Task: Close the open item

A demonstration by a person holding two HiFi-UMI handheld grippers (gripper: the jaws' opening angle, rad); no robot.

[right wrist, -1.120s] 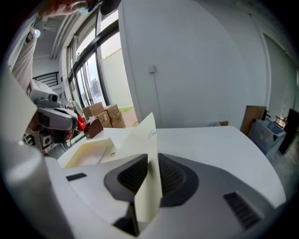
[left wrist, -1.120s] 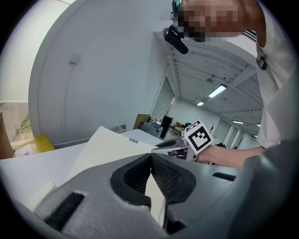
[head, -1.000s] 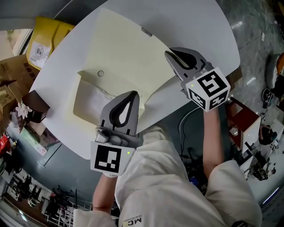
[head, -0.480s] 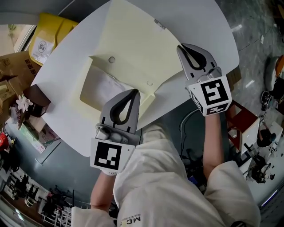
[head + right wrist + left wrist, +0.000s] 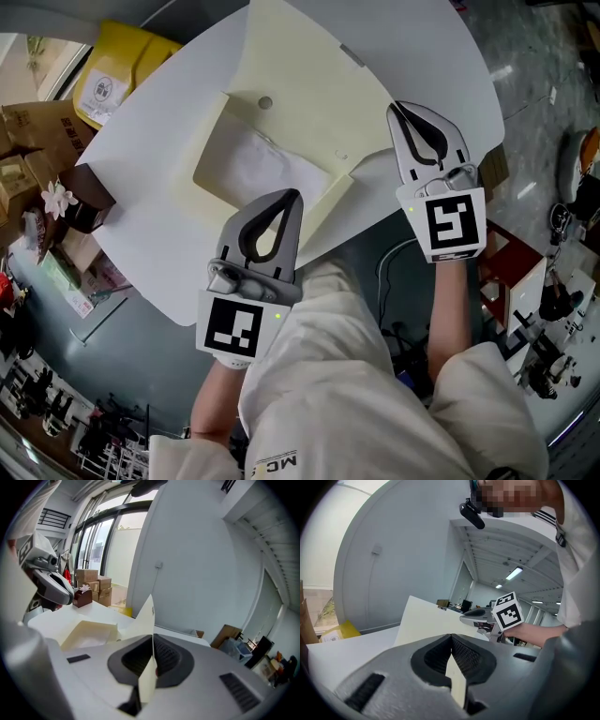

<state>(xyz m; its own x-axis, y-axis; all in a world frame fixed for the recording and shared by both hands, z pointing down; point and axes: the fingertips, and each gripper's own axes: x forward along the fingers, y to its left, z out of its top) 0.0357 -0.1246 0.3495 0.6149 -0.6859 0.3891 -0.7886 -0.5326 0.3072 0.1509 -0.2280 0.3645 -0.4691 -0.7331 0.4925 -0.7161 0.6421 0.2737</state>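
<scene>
Left gripper (image 5: 451, 639): jaws clenched on the near edge of the cream box (image 5: 208, 150); a strip of cream card shows between the pads. Right gripper (image 5: 153, 639): jaws clamped tight on the side edge of the lid (image 5: 309, 75), which stands raised. Writing: the yellow bag (image 5: 117, 75) bears a round label, too small to read. The box lies open on the white table (image 5: 159, 253), between both grippers; its shallow tray holds white paper (image 5: 267, 169); lid and tray are the same plain cream.
</scene>
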